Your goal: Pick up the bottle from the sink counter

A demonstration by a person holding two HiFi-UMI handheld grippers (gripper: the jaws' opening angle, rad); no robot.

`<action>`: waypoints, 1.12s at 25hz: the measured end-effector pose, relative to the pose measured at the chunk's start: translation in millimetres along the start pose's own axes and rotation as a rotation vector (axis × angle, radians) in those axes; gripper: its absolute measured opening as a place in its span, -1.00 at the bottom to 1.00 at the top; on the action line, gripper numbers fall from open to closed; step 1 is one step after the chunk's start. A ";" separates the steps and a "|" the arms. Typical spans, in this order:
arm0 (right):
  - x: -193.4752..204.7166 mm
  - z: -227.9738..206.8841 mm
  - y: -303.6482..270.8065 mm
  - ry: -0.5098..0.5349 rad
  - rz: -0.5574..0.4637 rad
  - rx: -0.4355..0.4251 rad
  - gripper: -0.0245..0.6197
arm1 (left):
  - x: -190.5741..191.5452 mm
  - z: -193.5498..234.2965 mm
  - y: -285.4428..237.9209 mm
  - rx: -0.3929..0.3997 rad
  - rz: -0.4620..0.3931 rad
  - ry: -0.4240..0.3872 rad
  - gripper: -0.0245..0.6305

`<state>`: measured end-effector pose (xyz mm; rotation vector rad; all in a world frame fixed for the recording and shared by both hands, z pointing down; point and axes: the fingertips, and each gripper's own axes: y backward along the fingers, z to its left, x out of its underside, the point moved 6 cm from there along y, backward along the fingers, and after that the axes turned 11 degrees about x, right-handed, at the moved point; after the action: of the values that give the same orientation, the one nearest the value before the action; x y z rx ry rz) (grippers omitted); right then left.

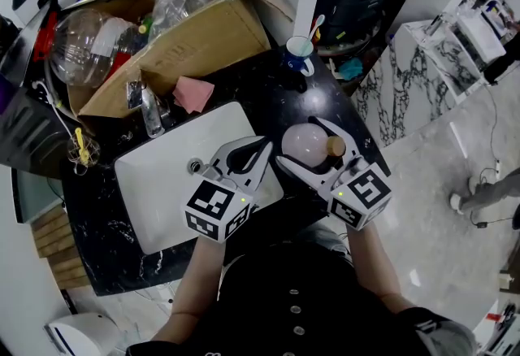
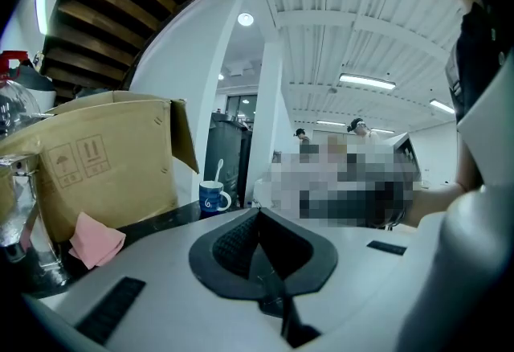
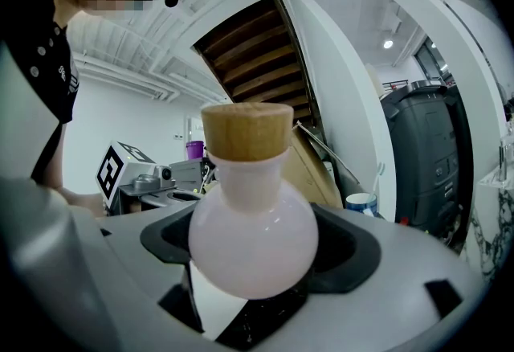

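Right claw (image 1: 307, 145) grips the round pink bottle (image 3: 250, 230), cork-topped, at frame centre; left claw (image 1: 258, 153), shut and empty, hangs just left over the white sink (image 1: 162, 184).

From where I stand the room is bright and evenly lit from above. Strip lights (image 2: 366, 82) and a round downlight (image 2: 245, 19) burn white on the ceiling, slightly blown out. The pale floor (image 1: 431, 208) gleams, the black desk (image 1: 272, 98) carries soft reflections, and shadows stay faint. The bottle (image 3: 253, 234) shows a gentle sheen and looks crisp. Both gripper views bow hard at the edges and fall to black corners. Close to the lens, the body of the left hand-held gripper (image 2: 259, 218) blurs.
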<state>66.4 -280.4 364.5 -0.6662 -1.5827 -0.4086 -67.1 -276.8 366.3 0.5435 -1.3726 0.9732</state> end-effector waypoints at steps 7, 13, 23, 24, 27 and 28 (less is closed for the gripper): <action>-1.8 -0.5 -0.9 -0.005 -0.002 -0.003 0.33 | 3.9 -2.9 -2.2 0.002 0.010 0.003 -0.87; 0.5 0.5 -0.6 -0.011 -0.002 -0.005 0.33 | 4.9 -2.3 -1.8 -0.014 0.016 -0.001 -0.87; 3.1 0.5 -0.3 -0.001 0.014 -0.018 0.33 | 9.6 -2.6 -0.6 -0.018 0.018 0.009 -0.87; 3.1 0.6 -0.3 -0.001 0.015 -0.018 0.33 | 9.6 -2.8 -0.4 -0.017 0.016 0.011 -0.87; 3.6 0.6 -1.1 -0.009 0.012 -0.020 0.33 | 9.7 -3.0 -0.4 -0.018 0.013 0.014 -0.87; 4.0 0.4 -1.6 -0.015 0.012 -0.021 0.33 | 9.7 -2.8 -0.3 -0.019 0.013 0.015 -0.87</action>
<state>65.0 -280.6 368.5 -0.6955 -1.5899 -0.4126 -66.1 -272.2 375.3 0.5125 -1.3722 0.9720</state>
